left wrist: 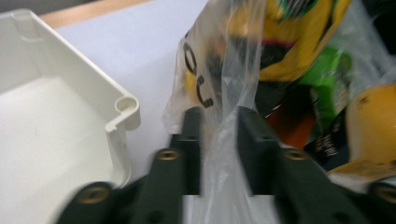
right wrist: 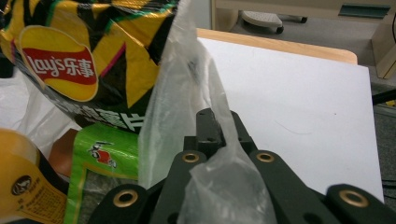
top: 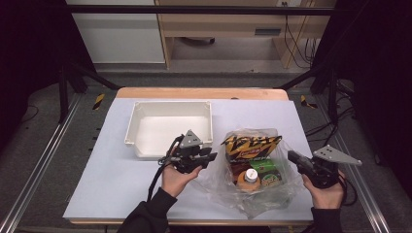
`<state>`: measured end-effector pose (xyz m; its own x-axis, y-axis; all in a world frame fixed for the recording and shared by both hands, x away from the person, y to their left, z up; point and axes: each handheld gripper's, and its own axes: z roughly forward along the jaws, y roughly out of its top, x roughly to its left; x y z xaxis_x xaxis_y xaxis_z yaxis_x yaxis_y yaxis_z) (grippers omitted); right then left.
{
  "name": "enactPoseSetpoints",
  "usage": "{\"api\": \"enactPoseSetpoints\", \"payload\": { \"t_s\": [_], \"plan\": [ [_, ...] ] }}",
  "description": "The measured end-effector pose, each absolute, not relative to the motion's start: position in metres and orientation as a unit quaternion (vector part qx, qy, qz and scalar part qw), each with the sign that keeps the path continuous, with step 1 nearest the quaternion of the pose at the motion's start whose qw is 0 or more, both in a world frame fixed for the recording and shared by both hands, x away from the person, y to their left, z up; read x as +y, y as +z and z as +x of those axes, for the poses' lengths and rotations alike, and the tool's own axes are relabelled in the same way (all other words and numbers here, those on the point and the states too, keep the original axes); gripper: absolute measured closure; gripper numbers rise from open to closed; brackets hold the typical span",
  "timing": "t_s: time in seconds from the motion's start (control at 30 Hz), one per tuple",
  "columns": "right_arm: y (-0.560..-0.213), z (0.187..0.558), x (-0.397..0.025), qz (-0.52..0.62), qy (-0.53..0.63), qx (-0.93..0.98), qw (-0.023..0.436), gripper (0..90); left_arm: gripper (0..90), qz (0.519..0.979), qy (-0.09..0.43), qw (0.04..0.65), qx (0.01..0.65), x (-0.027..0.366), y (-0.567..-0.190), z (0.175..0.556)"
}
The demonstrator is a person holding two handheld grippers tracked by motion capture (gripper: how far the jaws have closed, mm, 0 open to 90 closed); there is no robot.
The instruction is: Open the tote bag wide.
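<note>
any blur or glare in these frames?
Left gripper view: soft throughout, snacks behind the plastic bag smeared. Right gripper view: crisp on the chip bag logo, near film hazy. High view: sharp, table evenly lit, surroundings dark, mild sheen on the bag.

plastic bag [top: 243,194] | clear, crumpled, holding snacks | on table beside tray

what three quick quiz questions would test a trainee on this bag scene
1. True or false: the right gripper is shut on the plastic bag.
2. Which brand shows on the chips bag? A Lay's, B Pringles, C Doritos.
3. What lies on the left gripper's side of the bag?

Key: 1 true. 2 A. 3 The white tray, with nothing in it.
</note>
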<state>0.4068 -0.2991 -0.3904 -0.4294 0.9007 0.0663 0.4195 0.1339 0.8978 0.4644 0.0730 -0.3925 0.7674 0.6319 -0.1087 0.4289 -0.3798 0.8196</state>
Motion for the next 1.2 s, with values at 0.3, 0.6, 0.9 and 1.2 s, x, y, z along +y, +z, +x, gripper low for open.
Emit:
{"api": "enactPoseSetpoints", "payload": {
  "t_s": [0.3,0.6,0.9,1.2],
  "plan": [
    [-0.409,0.421,-0.312,0.498,0.45,0.694,0.258,88.6,90.0,0.817,0.136,0.437,0.352,0.07,-0.404,0.481],
    [-0.438,0.439,-0.319,0.531,0.419,0.695,0.245,88.5,90.0,0.831,0.143,0.4,0.358,0.063,-0.429,0.481],
    [-0.464,0.45,-0.317,0.542,0.373,0.717,0.232,87.8,90.0,0.846,0.154,0.359,0.364,0.049,-0.457,0.479],
    [-0.472,0.454,-0.314,0.553,0.316,0.736,0.23,87.5,90.0,0.85,0.16,0.34,0.369,0.043,-0.476,0.479]
  ]
}}
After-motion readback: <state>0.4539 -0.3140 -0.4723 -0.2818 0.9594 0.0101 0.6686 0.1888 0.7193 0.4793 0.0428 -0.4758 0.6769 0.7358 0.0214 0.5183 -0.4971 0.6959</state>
